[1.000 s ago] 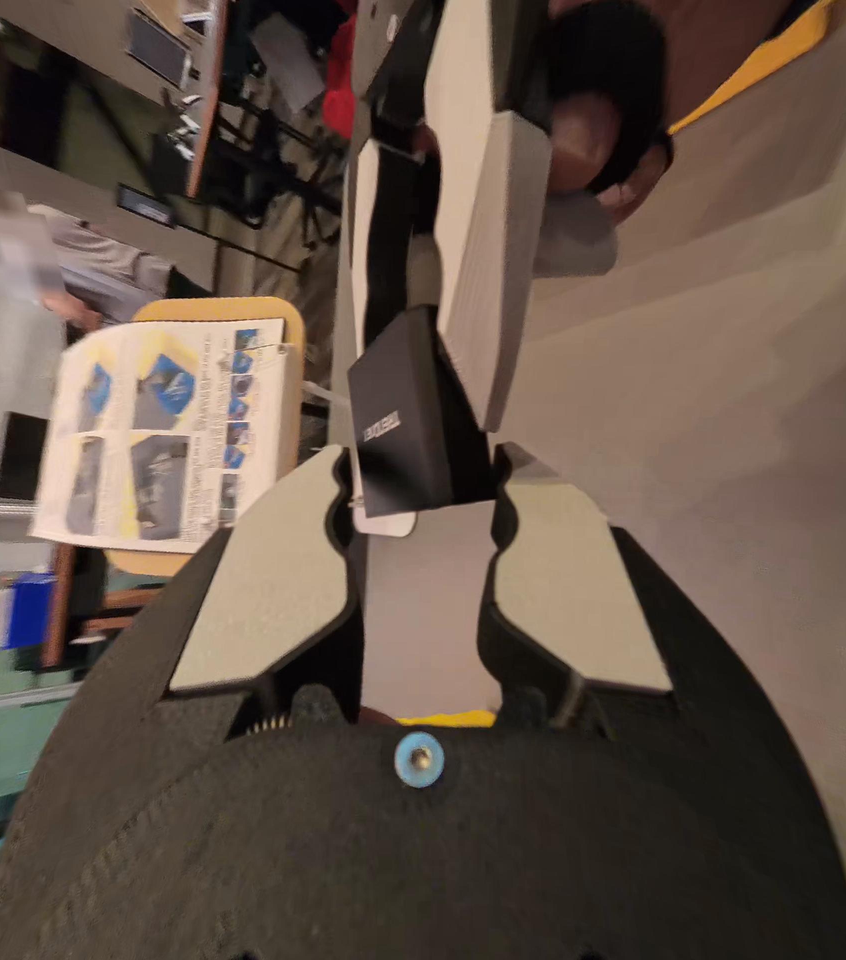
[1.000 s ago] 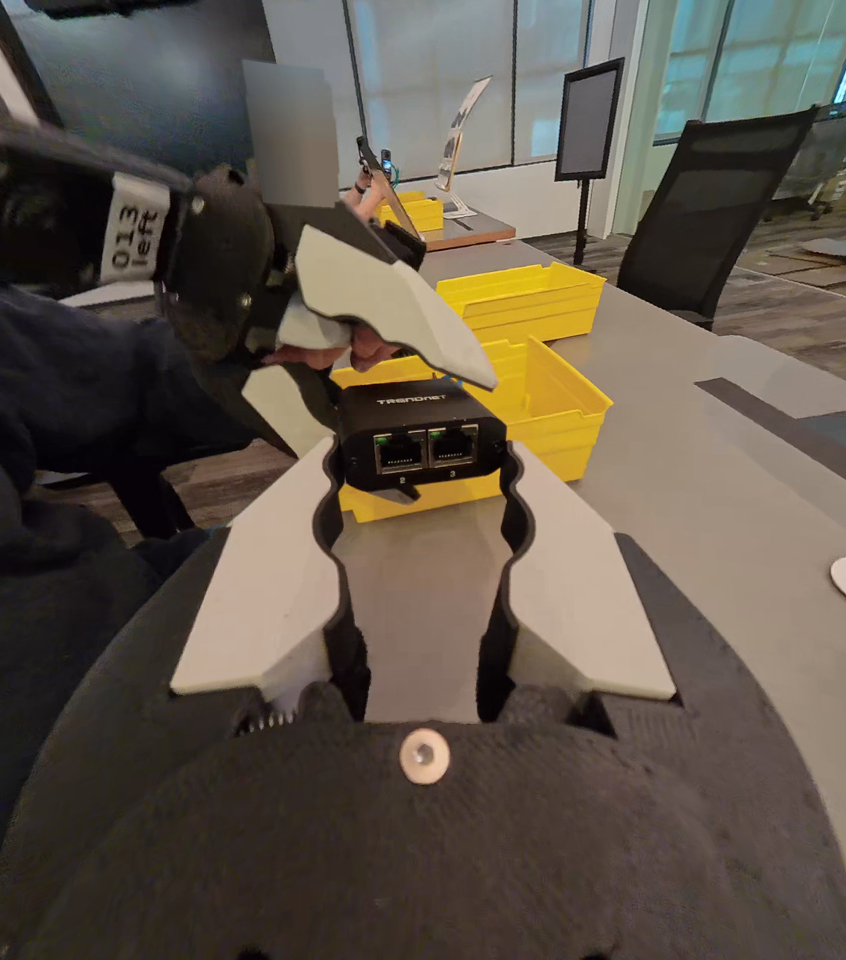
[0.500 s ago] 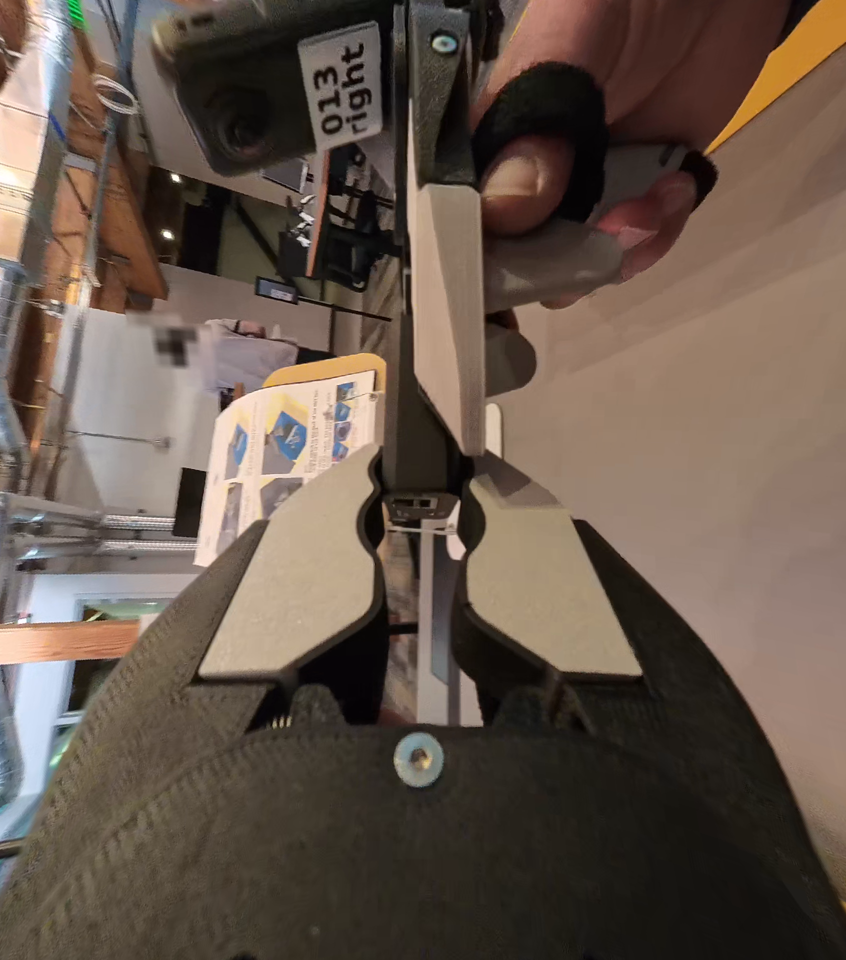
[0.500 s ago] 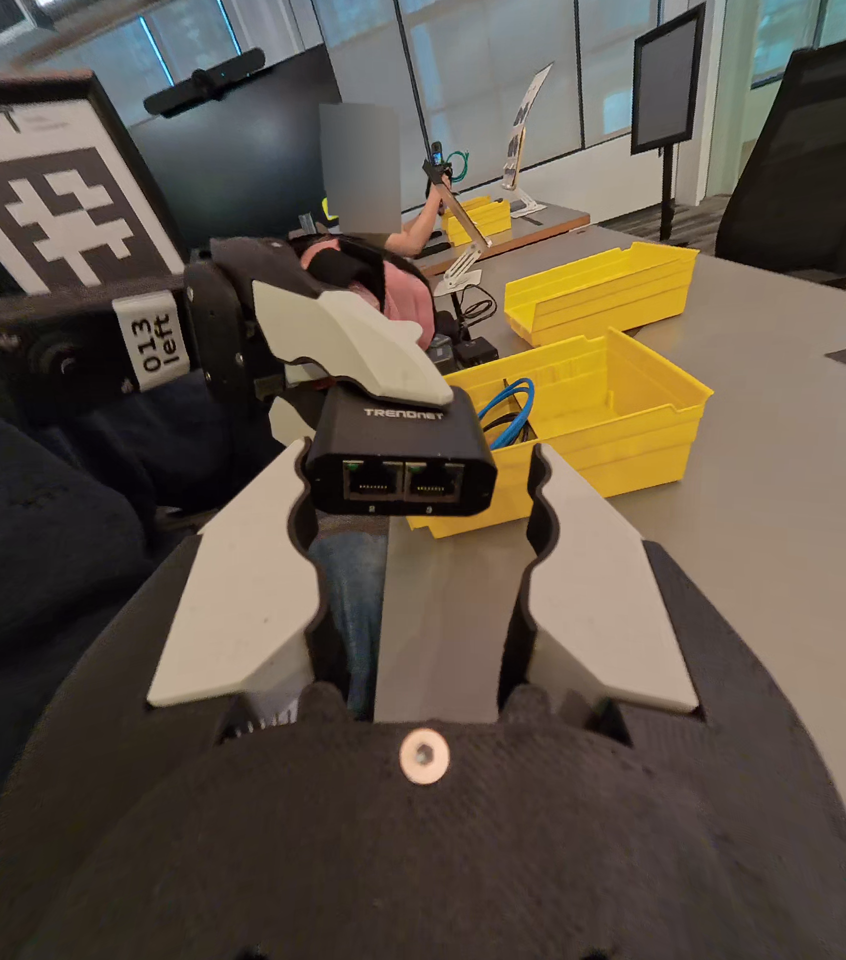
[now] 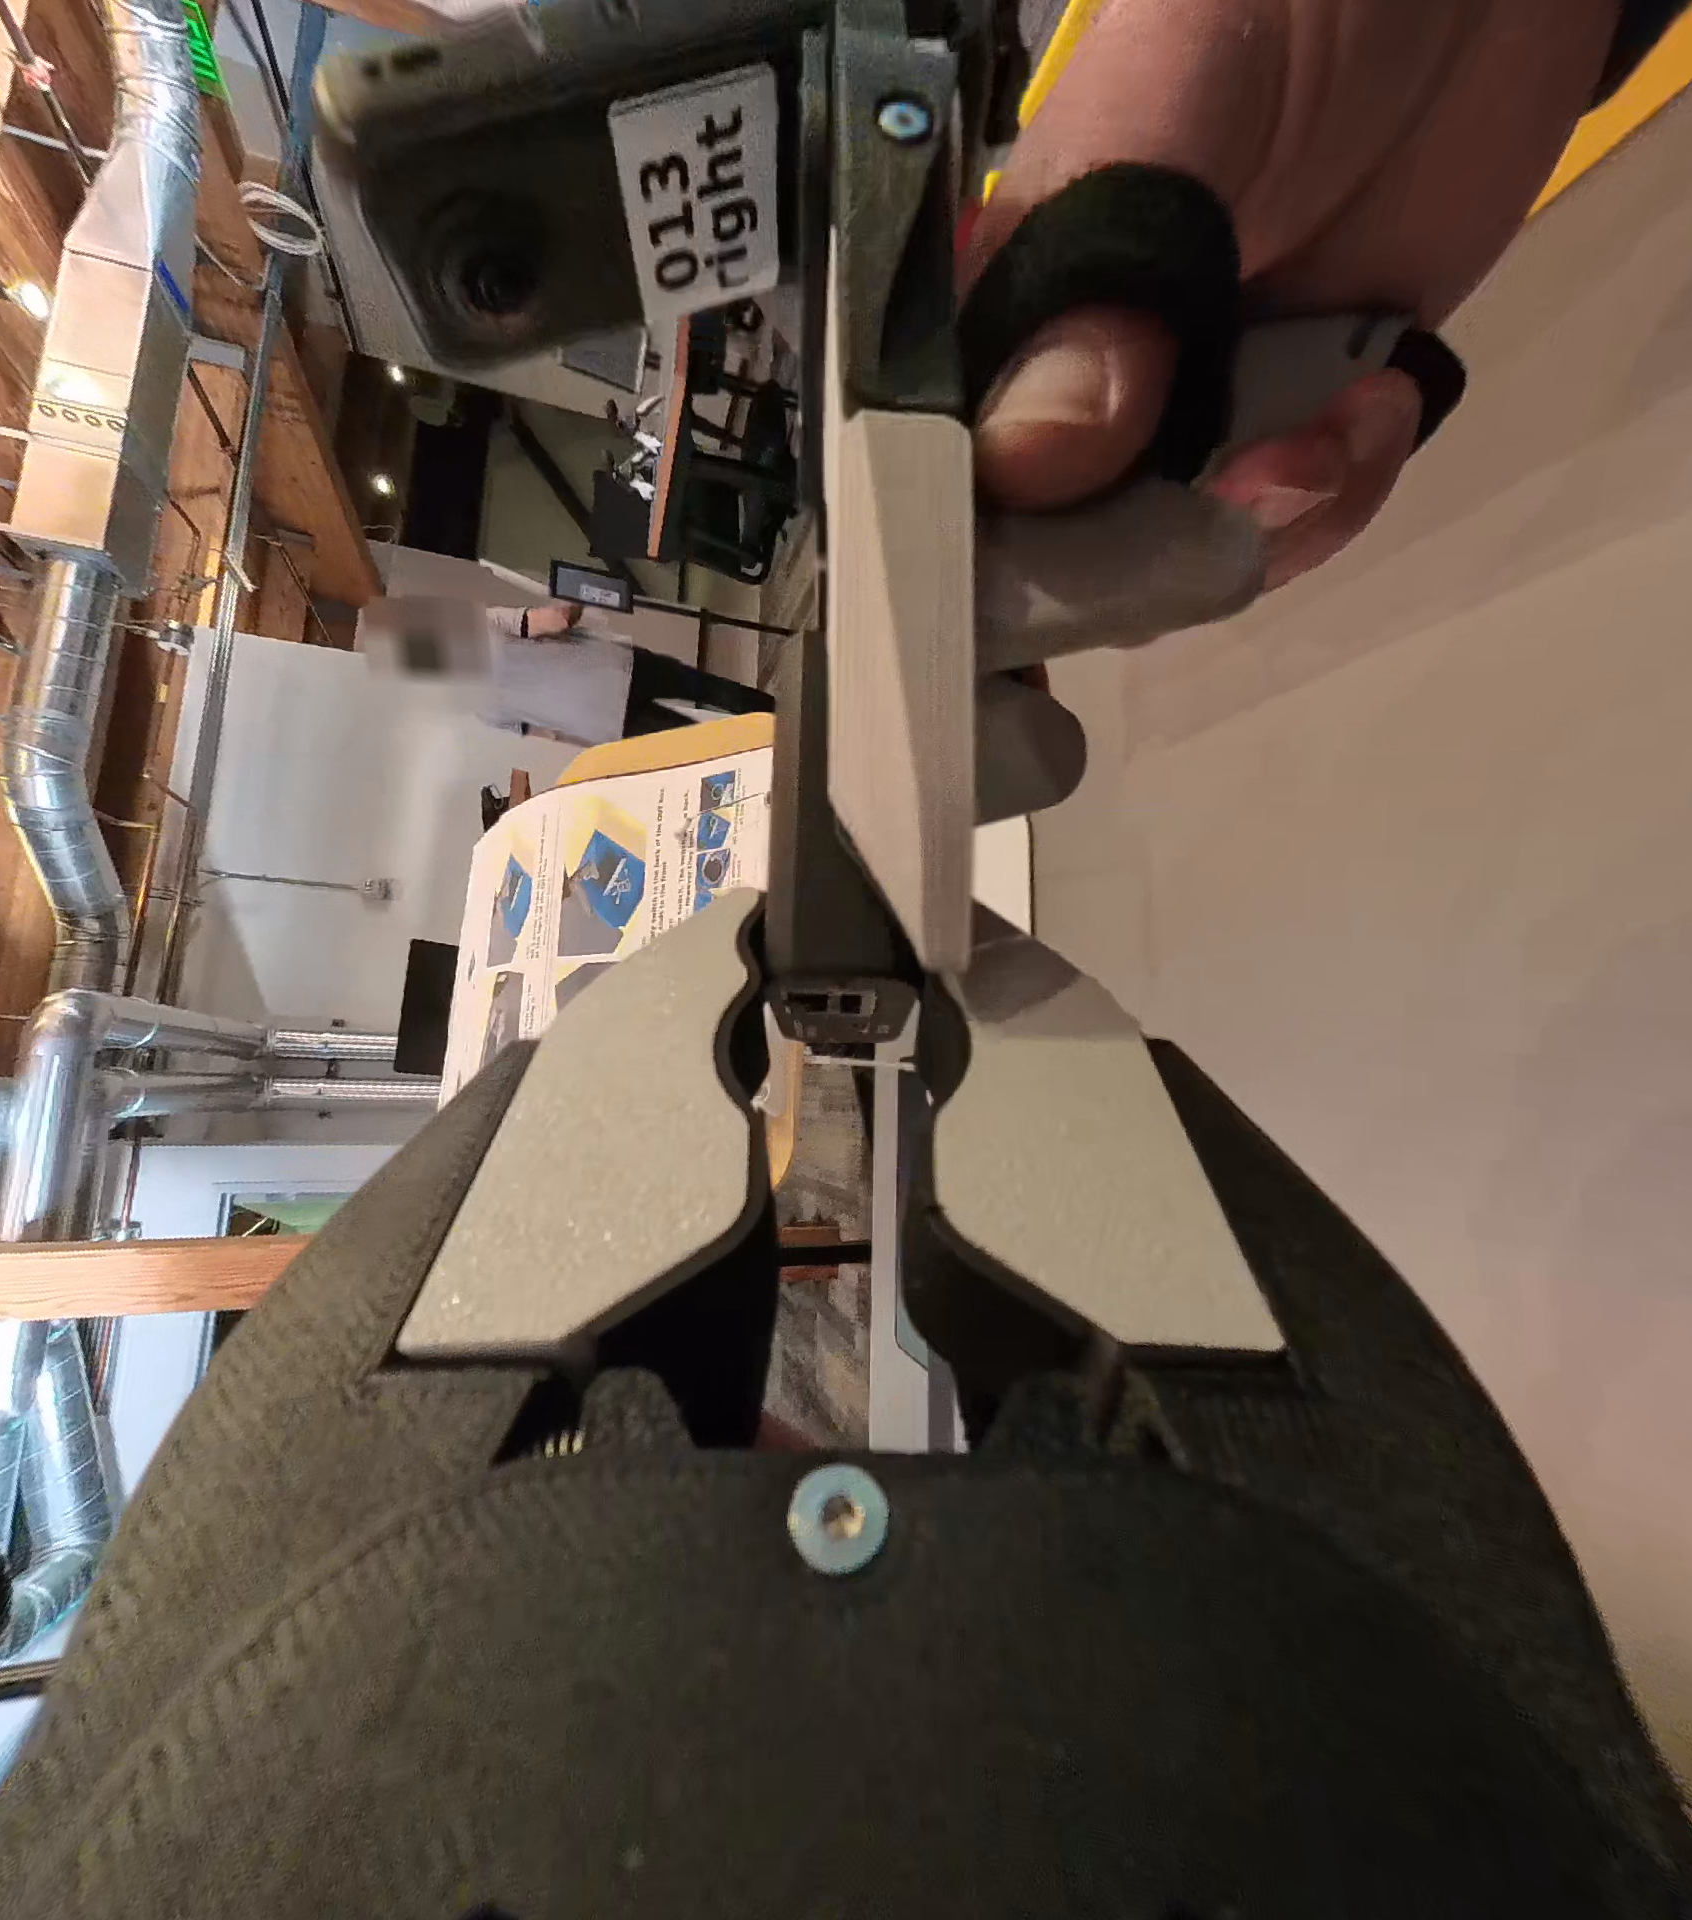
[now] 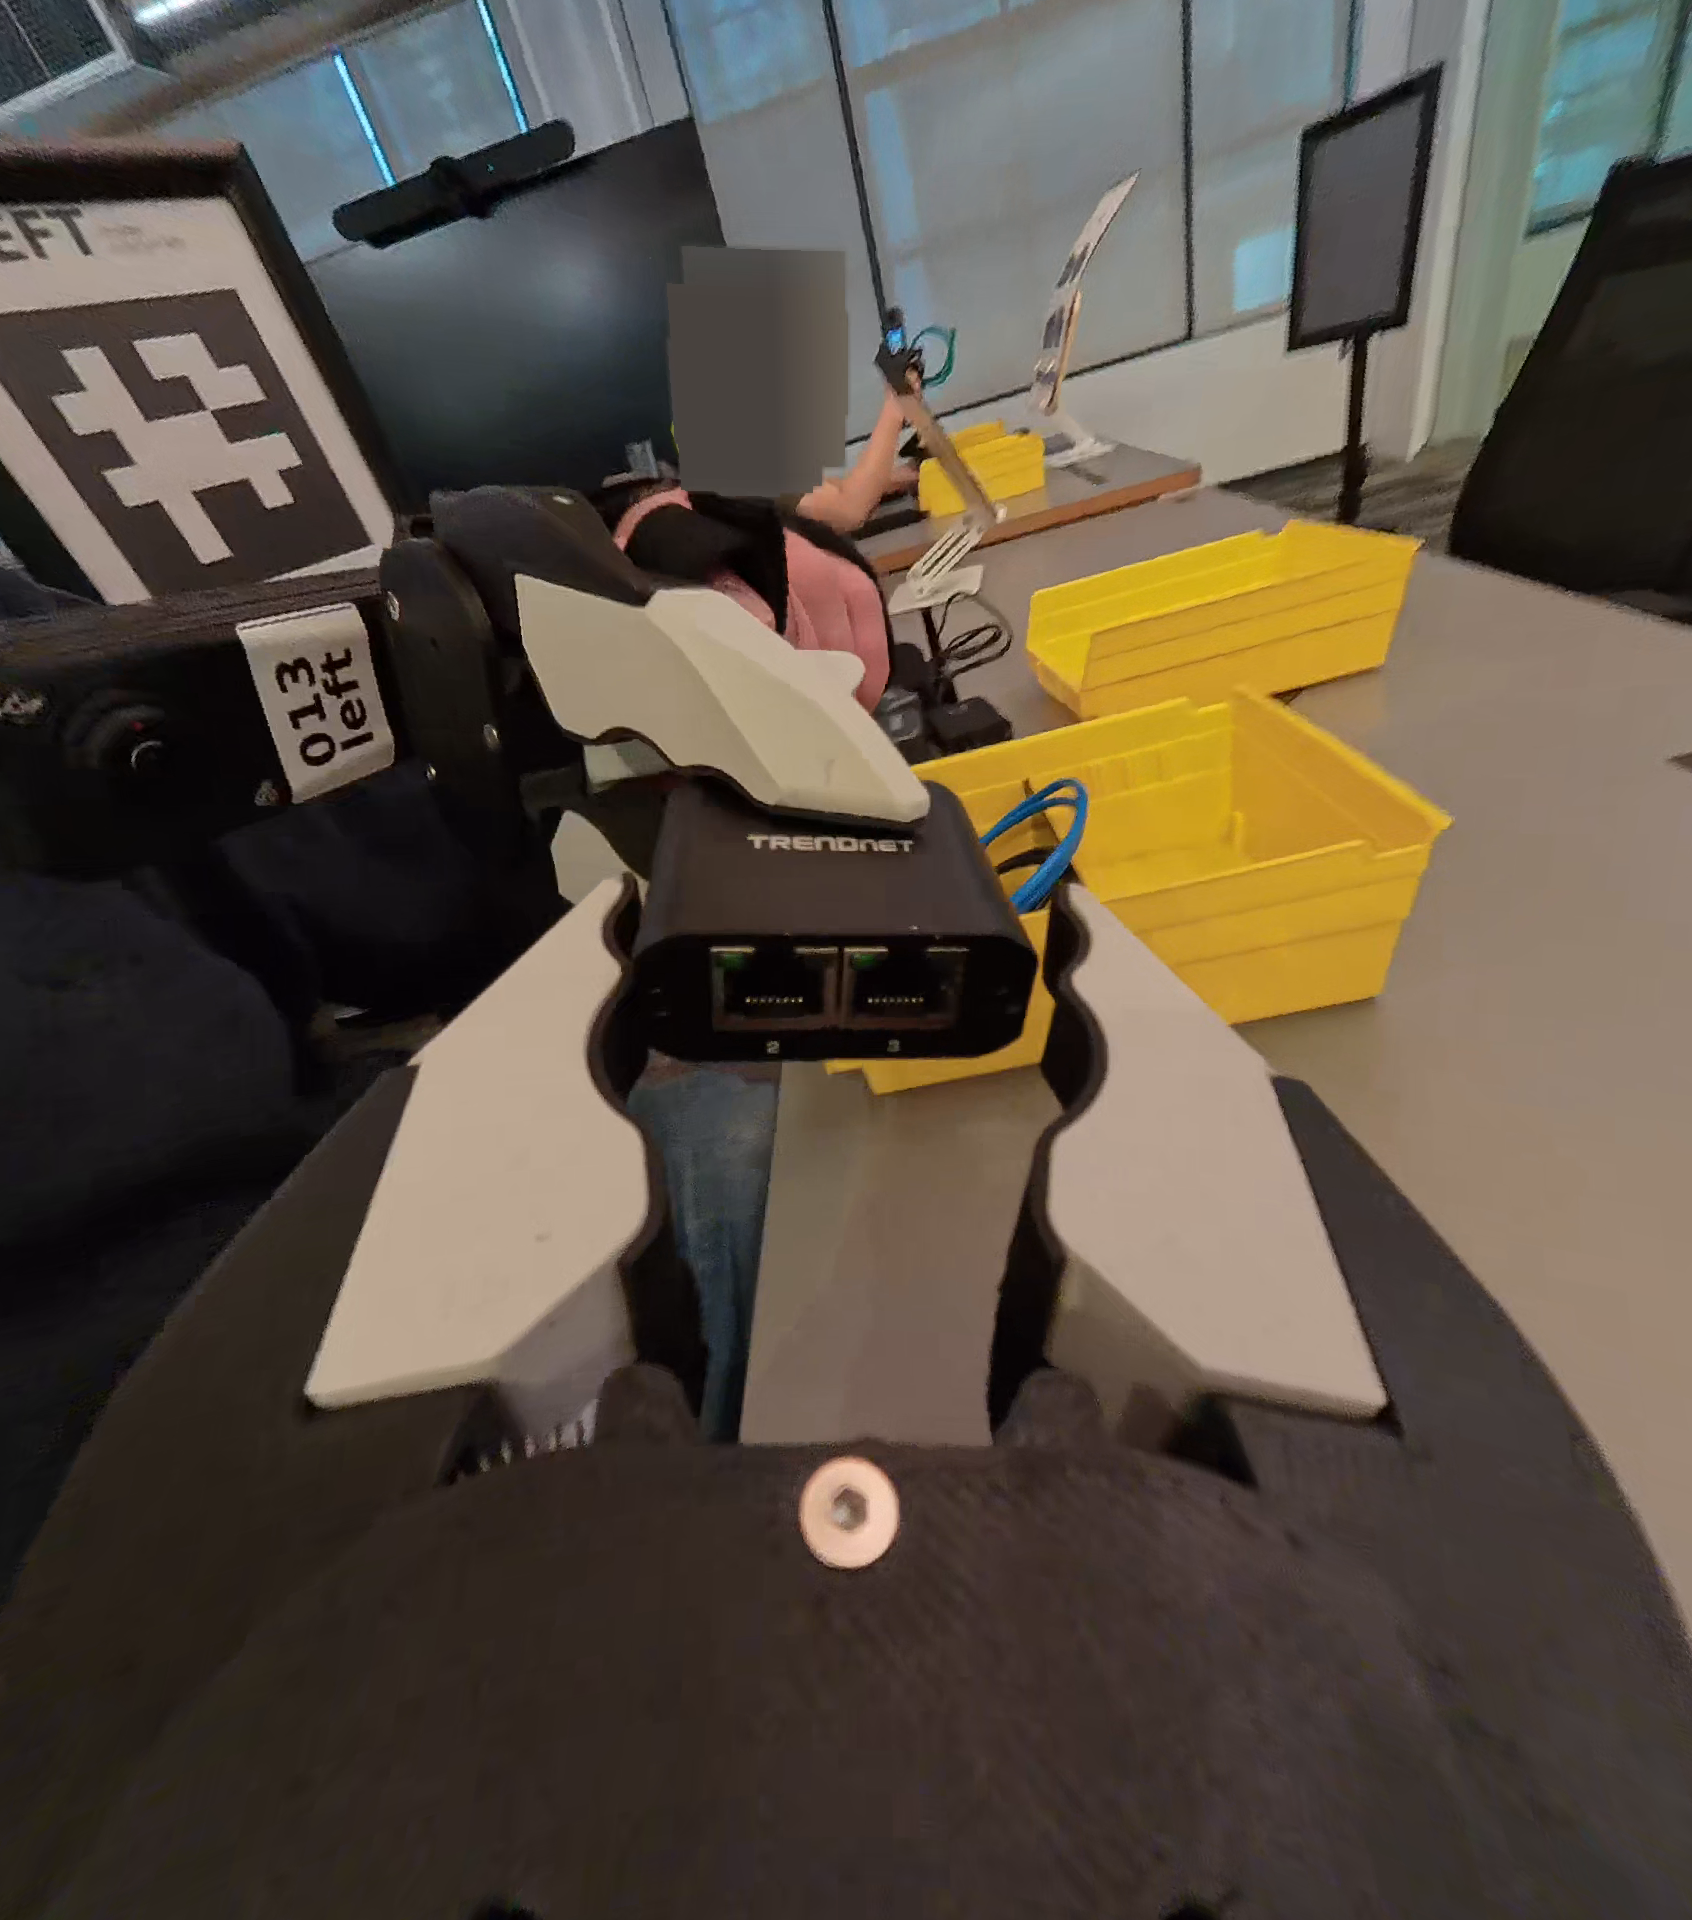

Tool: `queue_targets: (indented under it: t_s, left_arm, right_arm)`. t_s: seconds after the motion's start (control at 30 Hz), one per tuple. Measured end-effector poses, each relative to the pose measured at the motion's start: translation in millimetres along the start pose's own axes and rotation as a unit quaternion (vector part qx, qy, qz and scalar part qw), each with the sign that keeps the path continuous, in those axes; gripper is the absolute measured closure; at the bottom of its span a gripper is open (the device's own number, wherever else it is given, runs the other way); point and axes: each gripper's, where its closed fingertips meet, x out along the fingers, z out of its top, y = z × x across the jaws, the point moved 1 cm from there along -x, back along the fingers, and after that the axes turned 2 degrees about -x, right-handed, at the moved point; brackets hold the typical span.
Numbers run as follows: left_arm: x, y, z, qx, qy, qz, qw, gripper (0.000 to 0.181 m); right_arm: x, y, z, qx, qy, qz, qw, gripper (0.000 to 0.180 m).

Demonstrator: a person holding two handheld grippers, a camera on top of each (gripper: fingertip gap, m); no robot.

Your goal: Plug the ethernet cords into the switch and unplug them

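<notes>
**Holding the switch between two grippers**

Gripping the black switch [image 6: 826, 940] from both sides: left gripper [image 5: 840, 1013] closed across its thin faces, right gripper [image 6: 837, 961] closed on its sides, two empty ports facing back toward the right wrist. Raised above the grey bench [image 6: 1507, 1091] edge. Beyond the right gripper, a yellow bin [image 6: 1268, 873] with a coiled blue ethernet cord [image 6: 1034, 831]; farther off, a second yellow bin [image 6: 1226, 613].
</notes>
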Motion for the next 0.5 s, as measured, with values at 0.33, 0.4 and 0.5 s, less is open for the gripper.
queue_targets:
  t_s: [0.33,0.4,0.5]
  left_arm:
    - [1.9,-4.6,0.2,0.01,0.004,-0.002,1.0,0.157]
    - [1.5,-3.7,0.8,0.011,0.004,0.001,1.0,0.157]
    - [2.6,-3.7,0.2,0.008,0.006,0.001,1.0,0.157]
  right_arm:
    - [-5.7,-0.2,2.4,-0.006,-0.006,-0.001,1.0,0.115]
    - [-5.9,0.5,3.2,-0.011,-0.009,-0.002,1.0,0.115]
    - [-6.5,-0.7,3.7,-0.01,-0.01,-0.004,1.0,0.115]
